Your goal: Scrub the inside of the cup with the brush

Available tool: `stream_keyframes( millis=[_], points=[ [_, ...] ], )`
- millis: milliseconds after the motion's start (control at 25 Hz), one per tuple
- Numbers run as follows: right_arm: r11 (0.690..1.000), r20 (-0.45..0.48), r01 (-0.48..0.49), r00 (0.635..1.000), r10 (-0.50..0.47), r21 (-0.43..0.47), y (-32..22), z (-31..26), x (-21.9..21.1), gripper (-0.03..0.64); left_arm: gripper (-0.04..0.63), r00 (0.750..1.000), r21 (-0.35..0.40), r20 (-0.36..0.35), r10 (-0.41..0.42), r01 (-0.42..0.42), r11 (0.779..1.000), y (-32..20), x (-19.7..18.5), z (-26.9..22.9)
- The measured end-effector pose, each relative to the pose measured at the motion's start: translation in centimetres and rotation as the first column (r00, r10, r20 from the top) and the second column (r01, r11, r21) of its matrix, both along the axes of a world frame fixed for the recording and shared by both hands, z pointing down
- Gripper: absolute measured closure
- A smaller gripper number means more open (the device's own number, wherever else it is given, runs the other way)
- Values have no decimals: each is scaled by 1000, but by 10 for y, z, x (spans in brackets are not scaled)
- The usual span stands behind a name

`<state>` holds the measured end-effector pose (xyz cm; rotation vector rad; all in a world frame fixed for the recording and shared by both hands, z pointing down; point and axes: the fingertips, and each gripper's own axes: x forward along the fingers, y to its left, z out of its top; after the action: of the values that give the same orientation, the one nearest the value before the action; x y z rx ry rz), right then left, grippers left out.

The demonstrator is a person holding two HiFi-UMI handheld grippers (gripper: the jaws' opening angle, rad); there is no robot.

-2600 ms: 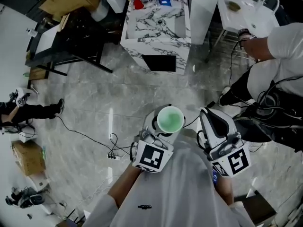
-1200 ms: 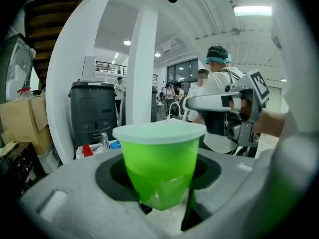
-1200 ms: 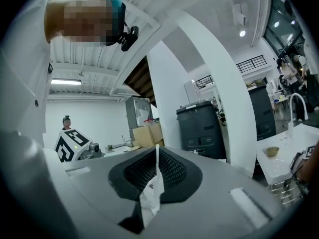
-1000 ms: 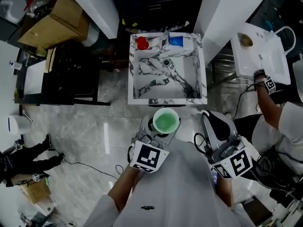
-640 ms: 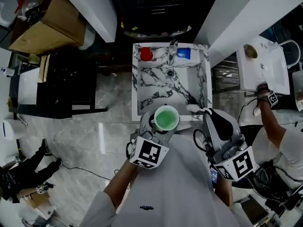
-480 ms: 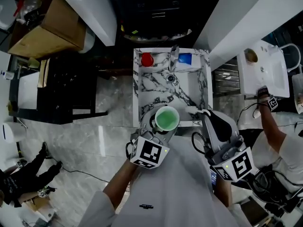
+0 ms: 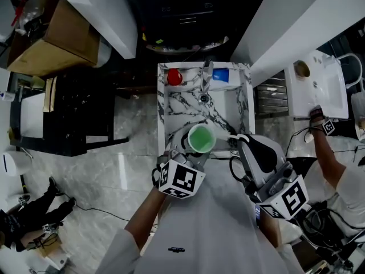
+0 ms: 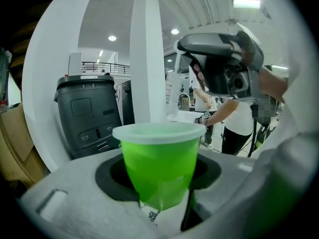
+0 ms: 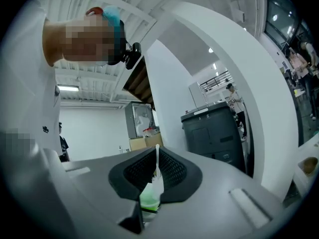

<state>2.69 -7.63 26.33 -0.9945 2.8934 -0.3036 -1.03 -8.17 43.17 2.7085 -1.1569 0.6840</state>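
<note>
A translucent green cup (image 7: 201, 138) stands upright in my left gripper (image 7: 193, 148), whose jaws are shut on its lower body. In the left gripper view the cup (image 8: 159, 161) fills the middle between the grey jaws of the left gripper (image 8: 160, 193). My right gripper (image 7: 243, 142) sits just right of the cup. It is shut on a thin white brush handle (image 9: 157, 166), and something green (image 9: 149, 199) shows at the foot of the handle, inside the right gripper (image 9: 155, 178). The brush's white end (image 7: 232, 136) pokes out toward the cup. The brush head is hidden.
A marbled sink basin (image 7: 169, 110) lies straight ahead, with a red cup (image 7: 174, 77), a blue item (image 7: 220, 75) and a tap (image 7: 206, 71) at its far end. Another person (image 7: 328, 147) works at a white sink (image 7: 316, 81) on the right. A black table (image 7: 74, 113) stands left.
The marbled sink has come closer, and the green cup now hangs over its near edge. Both grippers keep their hold and their spacing.
</note>
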Motion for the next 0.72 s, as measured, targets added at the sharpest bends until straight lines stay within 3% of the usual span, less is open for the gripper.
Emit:
stream_keyframes(
  millis=[400,720],
  points=[
    [991,-7,130,991,-131,-38,12,18,-39,594,354,993,16,19,116,-116,993,14,16,-4],
    [997,-44,74,996,-74,-6,15,21,-33,594,354,986,22,22,165,-165,986,30,20,-8]
  ],
)
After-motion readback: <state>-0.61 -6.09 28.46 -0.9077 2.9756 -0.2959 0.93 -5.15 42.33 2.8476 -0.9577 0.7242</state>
